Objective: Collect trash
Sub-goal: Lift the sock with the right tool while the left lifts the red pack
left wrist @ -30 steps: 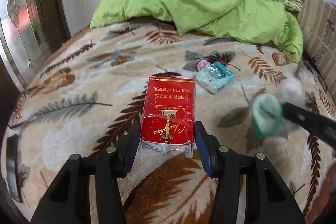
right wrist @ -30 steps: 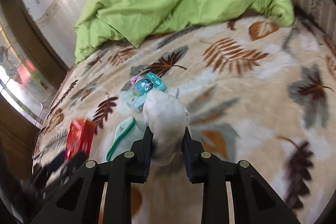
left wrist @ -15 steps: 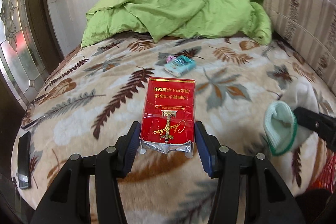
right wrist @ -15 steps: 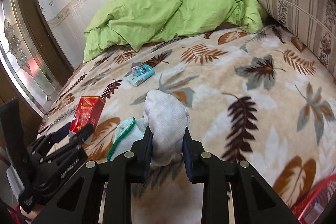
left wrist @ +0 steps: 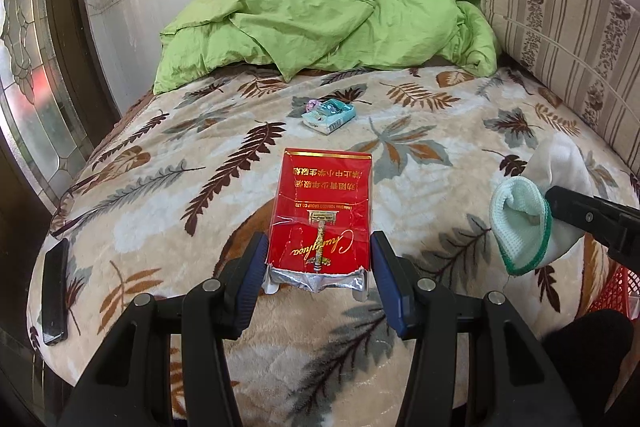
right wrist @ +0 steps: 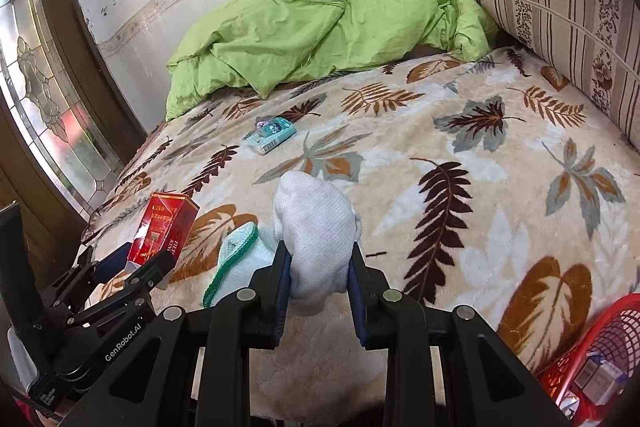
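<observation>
Left gripper (left wrist: 318,259) clamped on red cigarette pack (left wrist: 322,211), long axis pointing away along the fingers. Right gripper (right wrist: 318,267) clamped on white sock (right wrist: 316,231). Both held above the bed's near edge. Red basket (right wrist: 600,351) sits off the bed's near right corner, nearest the right gripper. Teal packet (left wrist: 329,115) lies mid-bed, uncollected.

A red cigarette pack (left wrist: 320,213) with gold lettering sits at centre frame in the left wrist view, its torn lower end showing silver foil. A white sock (right wrist: 316,227) with a green-edged cuff stands at lower centre of the right wrist view, bunched and upright. A small teal packet (left wrist: 329,115) lies flat on the leaf-patterned blanket, upper centre, beside something small and pink
</observation>
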The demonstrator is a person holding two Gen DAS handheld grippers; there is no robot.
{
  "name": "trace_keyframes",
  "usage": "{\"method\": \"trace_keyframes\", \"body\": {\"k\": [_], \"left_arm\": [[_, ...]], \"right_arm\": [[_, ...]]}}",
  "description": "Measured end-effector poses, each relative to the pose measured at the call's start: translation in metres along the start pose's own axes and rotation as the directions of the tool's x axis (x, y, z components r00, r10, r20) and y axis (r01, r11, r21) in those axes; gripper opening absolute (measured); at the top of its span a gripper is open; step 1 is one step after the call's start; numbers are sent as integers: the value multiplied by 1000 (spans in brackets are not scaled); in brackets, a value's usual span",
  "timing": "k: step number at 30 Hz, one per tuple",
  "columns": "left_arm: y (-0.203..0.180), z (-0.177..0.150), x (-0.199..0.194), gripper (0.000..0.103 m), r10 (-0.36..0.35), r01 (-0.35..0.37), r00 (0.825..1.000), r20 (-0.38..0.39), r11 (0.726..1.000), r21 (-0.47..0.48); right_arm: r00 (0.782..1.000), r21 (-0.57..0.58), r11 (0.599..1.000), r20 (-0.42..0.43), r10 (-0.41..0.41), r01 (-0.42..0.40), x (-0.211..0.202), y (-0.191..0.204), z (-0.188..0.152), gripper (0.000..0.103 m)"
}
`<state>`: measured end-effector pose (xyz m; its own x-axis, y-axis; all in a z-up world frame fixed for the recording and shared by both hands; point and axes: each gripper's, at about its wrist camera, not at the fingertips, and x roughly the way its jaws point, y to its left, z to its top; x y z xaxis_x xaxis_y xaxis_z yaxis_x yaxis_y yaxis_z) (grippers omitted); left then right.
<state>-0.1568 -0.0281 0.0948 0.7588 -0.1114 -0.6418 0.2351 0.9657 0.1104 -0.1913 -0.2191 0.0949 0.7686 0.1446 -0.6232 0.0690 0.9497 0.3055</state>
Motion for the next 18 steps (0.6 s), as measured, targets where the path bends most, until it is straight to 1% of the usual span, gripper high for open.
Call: {"method": "trace_keyframes", "body": {"k": [11, 18], "left_arm": [[-5, -3, -9, 51, -10, 9, 1000, 4, 1000, 17], [-13, -7, -17, 51, -24, 24, 1000, 4, 999, 36]], "right_arm": [[1000, -10, 1000, -3, 11, -11, -4, 2, -7, 28], [1000, 20, 1000, 0, 22, -22, -13, -3, -13, 28]]}}
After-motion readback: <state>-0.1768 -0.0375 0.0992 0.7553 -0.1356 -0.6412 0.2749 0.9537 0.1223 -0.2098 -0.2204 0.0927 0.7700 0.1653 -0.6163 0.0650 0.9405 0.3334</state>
